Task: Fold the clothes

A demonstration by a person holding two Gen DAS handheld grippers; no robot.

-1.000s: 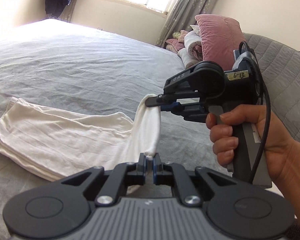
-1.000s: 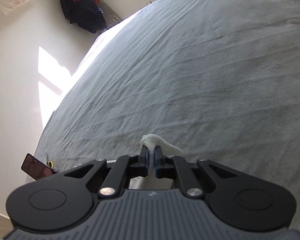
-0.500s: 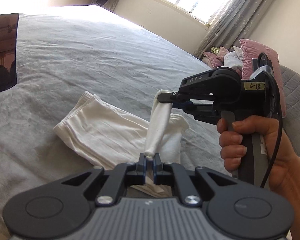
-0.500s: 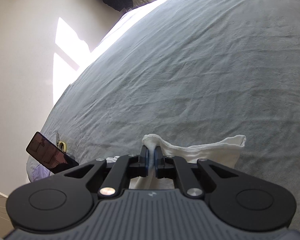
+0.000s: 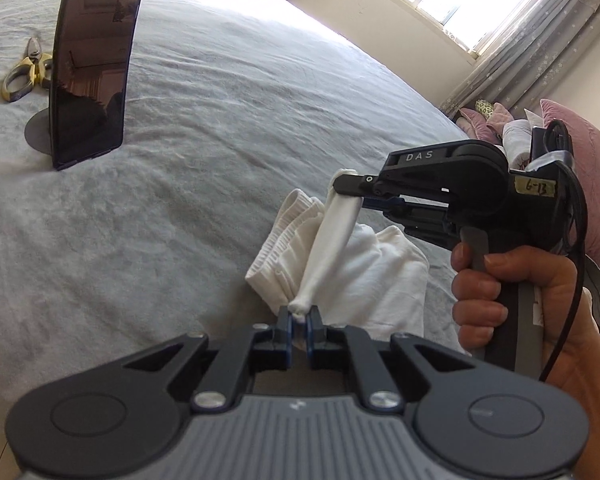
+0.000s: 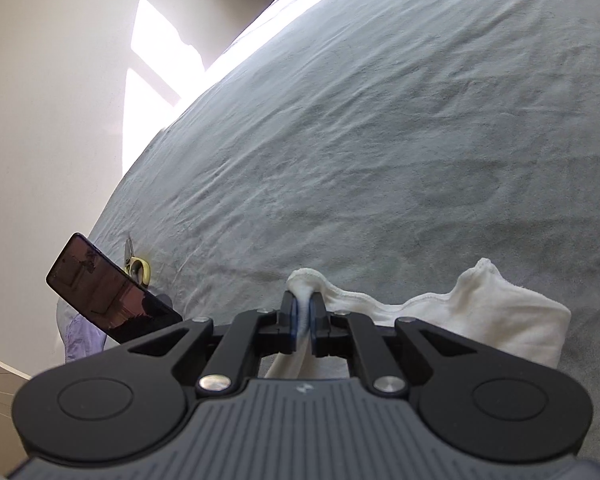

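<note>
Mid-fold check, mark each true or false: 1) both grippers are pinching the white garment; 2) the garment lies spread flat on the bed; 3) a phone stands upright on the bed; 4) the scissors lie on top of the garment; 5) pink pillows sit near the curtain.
1) True: the left gripper and right gripper each clamp the white garment.
2) False: it is bunched, with a strip stretched taut between the grippers.
3) True: the phone stands on a round base on the bed.
4) False: the scissors lie behind the phone, away from the garment.
5) True: the pink pillows are there.
</note>
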